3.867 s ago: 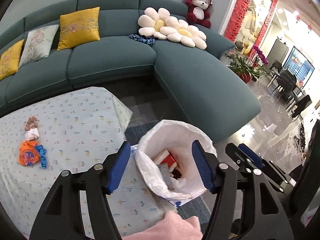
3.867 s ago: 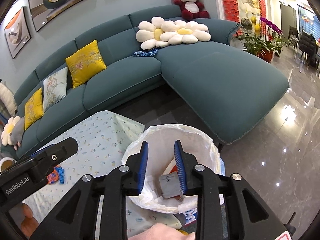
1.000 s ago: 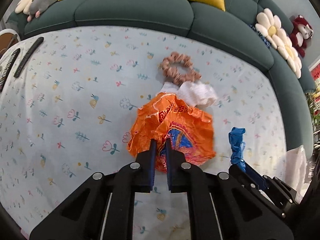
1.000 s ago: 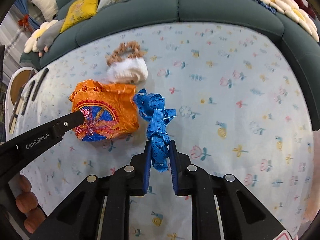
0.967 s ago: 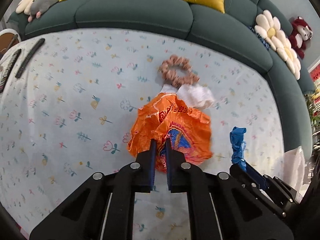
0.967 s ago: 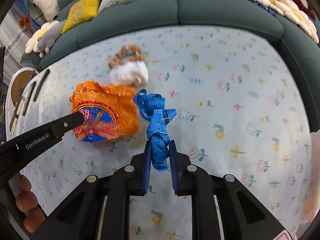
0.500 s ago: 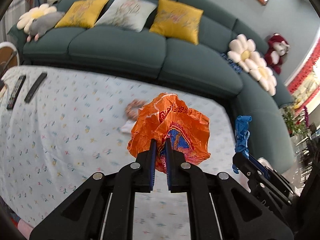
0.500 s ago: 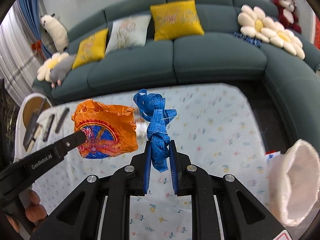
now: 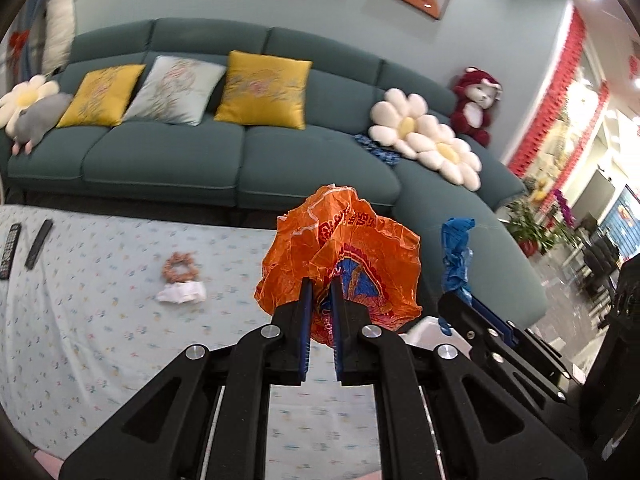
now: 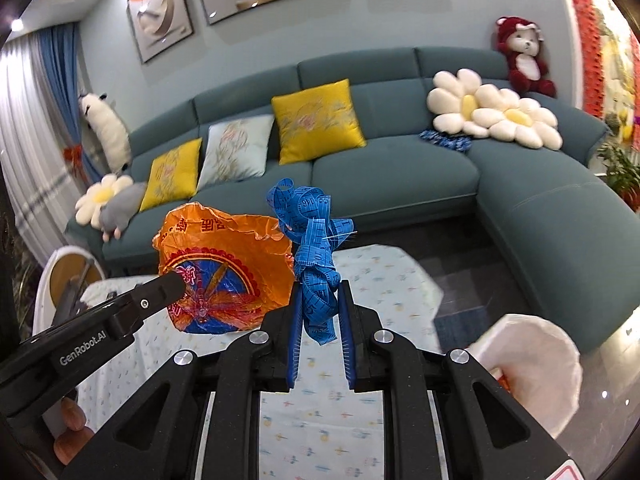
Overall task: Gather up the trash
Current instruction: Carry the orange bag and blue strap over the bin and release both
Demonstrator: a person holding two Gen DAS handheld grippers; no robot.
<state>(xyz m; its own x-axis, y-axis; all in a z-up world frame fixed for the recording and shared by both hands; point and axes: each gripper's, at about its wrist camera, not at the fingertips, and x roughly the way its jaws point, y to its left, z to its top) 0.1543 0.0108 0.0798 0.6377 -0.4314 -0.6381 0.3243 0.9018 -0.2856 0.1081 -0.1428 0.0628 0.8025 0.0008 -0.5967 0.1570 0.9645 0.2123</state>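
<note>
My left gripper (image 9: 320, 286) is shut on a crumpled orange plastic bag (image 9: 344, 248), which hangs in the air above the table. My right gripper (image 10: 319, 286) is shut on a tangled blue measuring tape (image 10: 314, 240), also lifted clear; the orange plastic bag (image 10: 224, 264) shows beside it on the left. The tape (image 9: 456, 256) appears to the right in the left wrist view. A white-lined trash bin (image 10: 532, 364) stands off the table's right end, low in the right wrist view. A white crumpled tissue (image 9: 182, 292) still lies on the tablecloth.
A pink scrunchie (image 9: 179, 266) lies just behind the tissue. Two remotes (image 9: 24, 246) rest at the table's left edge (image 9: 60, 360). A teal corner sofa (image 9: 200, 160) with cushions runs behind the table. Glossy floor (image 10: 624, 344) lies to the right.
Both grippers rose from the tablecloth with the orange bag and blue tape held, and tilted up so the sofa and wall fill the views. The bin came into the right view.
</note>
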